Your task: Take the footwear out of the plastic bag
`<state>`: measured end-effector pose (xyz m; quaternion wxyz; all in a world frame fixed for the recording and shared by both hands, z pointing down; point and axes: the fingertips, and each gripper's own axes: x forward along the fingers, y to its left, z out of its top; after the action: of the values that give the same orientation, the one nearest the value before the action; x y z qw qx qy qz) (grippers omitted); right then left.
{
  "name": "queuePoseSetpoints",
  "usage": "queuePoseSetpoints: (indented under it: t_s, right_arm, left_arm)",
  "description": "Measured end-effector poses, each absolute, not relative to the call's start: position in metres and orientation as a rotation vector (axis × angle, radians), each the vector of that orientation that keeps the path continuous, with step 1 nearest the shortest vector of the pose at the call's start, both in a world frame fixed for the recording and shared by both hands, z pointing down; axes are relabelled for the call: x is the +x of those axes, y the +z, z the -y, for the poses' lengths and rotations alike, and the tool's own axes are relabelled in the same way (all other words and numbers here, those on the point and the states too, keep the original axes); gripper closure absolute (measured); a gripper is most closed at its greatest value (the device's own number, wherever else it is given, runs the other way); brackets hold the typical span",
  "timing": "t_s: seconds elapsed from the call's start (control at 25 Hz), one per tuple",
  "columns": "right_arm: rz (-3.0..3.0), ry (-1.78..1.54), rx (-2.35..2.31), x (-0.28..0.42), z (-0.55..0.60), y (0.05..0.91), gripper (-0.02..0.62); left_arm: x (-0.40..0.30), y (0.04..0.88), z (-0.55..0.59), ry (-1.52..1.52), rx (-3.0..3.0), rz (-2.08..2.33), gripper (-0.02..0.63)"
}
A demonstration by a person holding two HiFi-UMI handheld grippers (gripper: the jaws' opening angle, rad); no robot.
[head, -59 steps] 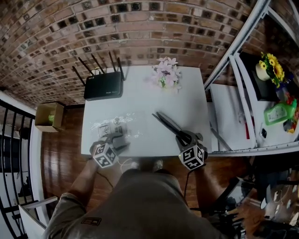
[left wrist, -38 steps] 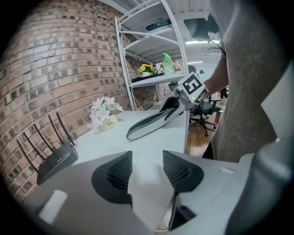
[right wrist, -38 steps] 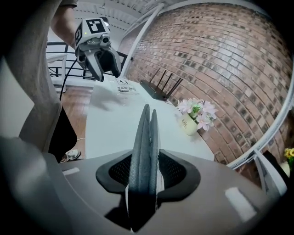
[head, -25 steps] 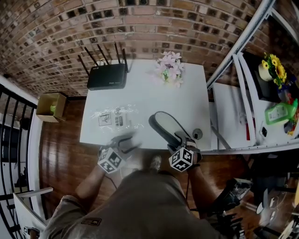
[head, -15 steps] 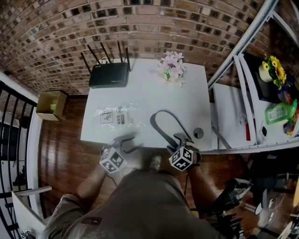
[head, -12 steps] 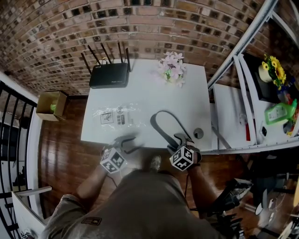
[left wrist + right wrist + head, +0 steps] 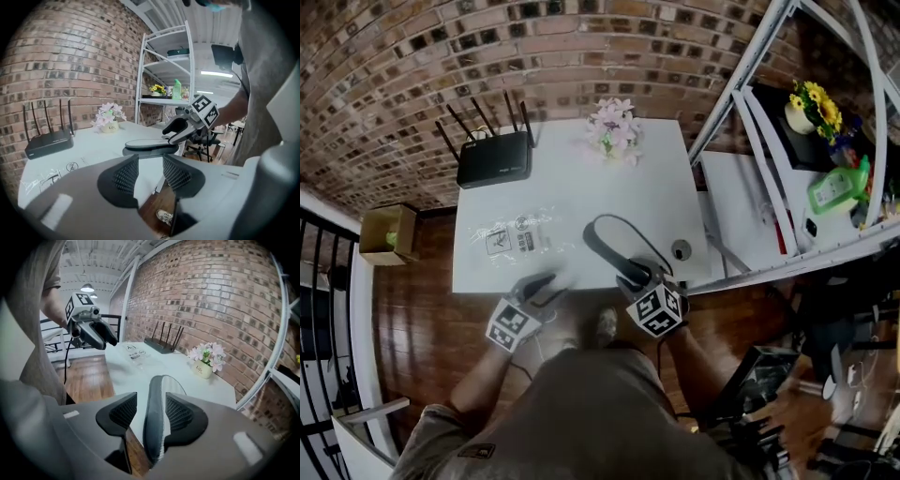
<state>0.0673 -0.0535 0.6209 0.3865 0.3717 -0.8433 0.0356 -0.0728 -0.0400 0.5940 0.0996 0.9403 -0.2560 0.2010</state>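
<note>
I'm gripping one end of the slipper [image 7: 158,390] edge-on in my right gripper [image 7: 151,412], whose jaws have just been closing on it, and I'm aiming to be squeezing squarely before carrying it off the desk's [image 7: 656,187] near edge. My left gripper [image 7: 151,171] is hovering empty, its jaws apart though just narrowing. Unlike earlier, it's no longer pinning the bag [image 7: 517,242], which is lying flat farther up, clear of the slipper.

Even indoor light, fisheye warp, fg blurry
</note>
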Motion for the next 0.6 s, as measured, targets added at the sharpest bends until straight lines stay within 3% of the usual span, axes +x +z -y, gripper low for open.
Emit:
queuePoseSetpoints:
  t_s: [0.6]
  right_arm:
    - [2.490,0.466,1.286,0.028,-0.014,0.537,0.496]
  left_arm:
    - [-0.094,0.543,-0.014,0.174,2.696,0.826,0.593]
